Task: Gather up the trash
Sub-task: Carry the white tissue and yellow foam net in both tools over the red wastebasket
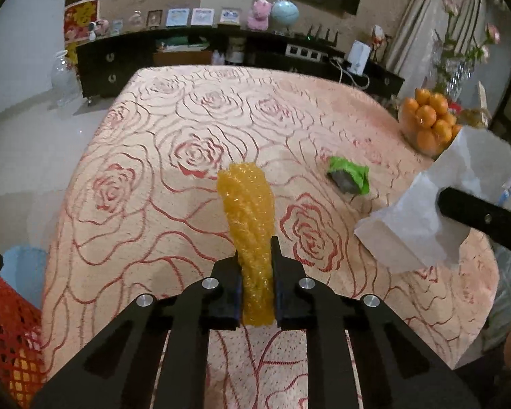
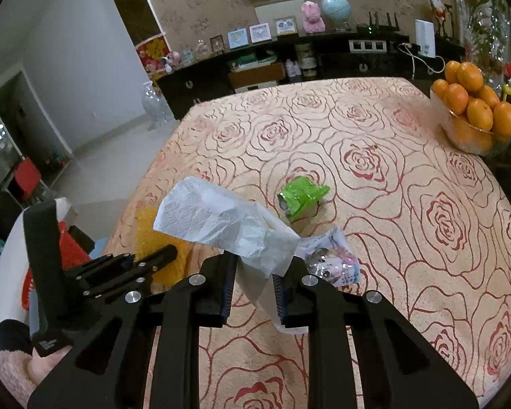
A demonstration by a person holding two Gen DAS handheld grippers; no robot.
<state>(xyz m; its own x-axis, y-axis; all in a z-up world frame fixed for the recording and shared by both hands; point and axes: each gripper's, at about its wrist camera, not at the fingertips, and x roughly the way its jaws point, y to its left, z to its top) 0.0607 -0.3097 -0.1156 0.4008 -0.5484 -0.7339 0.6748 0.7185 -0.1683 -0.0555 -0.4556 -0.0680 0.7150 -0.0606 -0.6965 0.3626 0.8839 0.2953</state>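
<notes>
Left gripper [image 1: 255, 286]: closed on yellow bubble wrap [image 1: 248, 211], which sticks out ahead between the fingers. Right gripper [image 2: 255, 283]: closed on white paper bag [image 2: 221, 221]. Green wrapper [image 2: 301, 197] lies on tablecloth [image 2: 408, 238] ahead.

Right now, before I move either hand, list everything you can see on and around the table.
yellow bubble wrap: one, yellow, near table edge, clamped in the left tool
white paper bag: one, white, held up over the table by the right tool
green wrapper: one, green, crumpled, mid-table
printed wrapper: one, pink and silver, beside the right tool's tip
bowl of oranges: one glass bowl, oranges piled, far right table edge
tablecloth: one, peach with red roses
sideboard: one, black, behind the table, with a pink plush and a globe on top
left tool: black, shut on the bubble wrap
right tool: black, shut on the bag
</notes>
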